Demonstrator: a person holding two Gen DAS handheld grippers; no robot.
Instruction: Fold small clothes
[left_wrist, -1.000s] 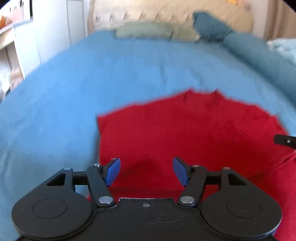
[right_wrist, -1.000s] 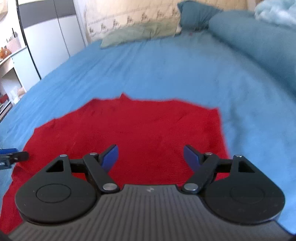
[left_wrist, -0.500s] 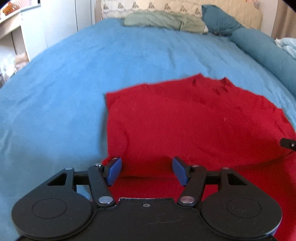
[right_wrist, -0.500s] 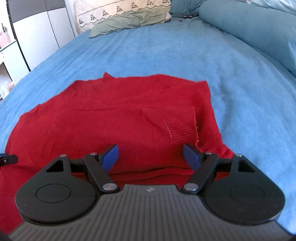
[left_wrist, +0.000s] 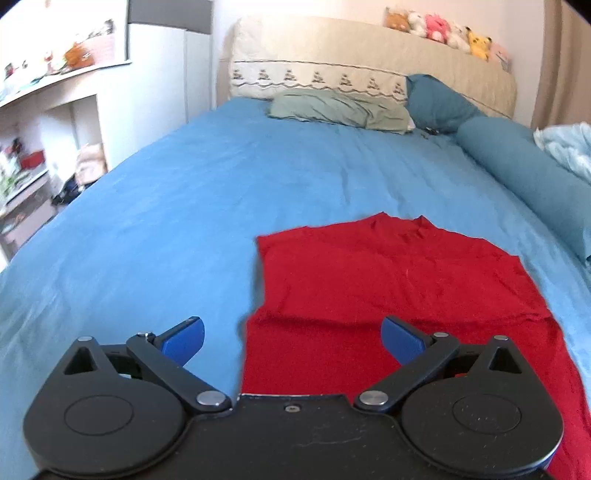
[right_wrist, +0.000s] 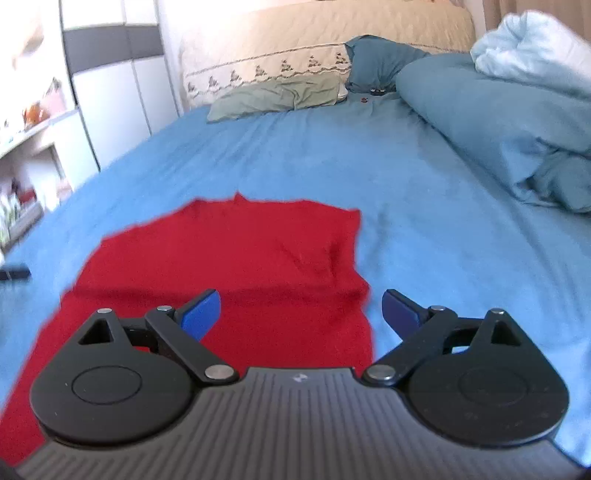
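A red knit garment (left_wrist: 399, 288) lies flat on the blue bed sheet, its far part folded over the near part with a fold edge across the middle. It also shows in the right wrist view (right_wrist: 236, 258). My left gripper (left_wrist: 291, 338) is open and empty, above the garment's near left edge. My right gripper (right_wrist: 301, 314) is open and empty, above the garment's near right edge. A tip of the left gripper (right_wrist: 14, 274) shows at the left border of the right wrist view.
The blue sheet (left_wrist: 155, 229) covers a wide bed. Pillows (left_wrist: 340, 109) and a teal bolster (left_wrist: 524, 173) lie at the head and right side. A bundled duvet (right_wrist: 498, 107) is at the right. White shelves (left_wrist: 44, 122) and a wardrobe (right_wrist: 110, 85) stand left of the bed.
Both grippers have opened wider and pulled back and up from the garment. The garment's upper layer now lies folded over, with the fold edge in front of the fingers.
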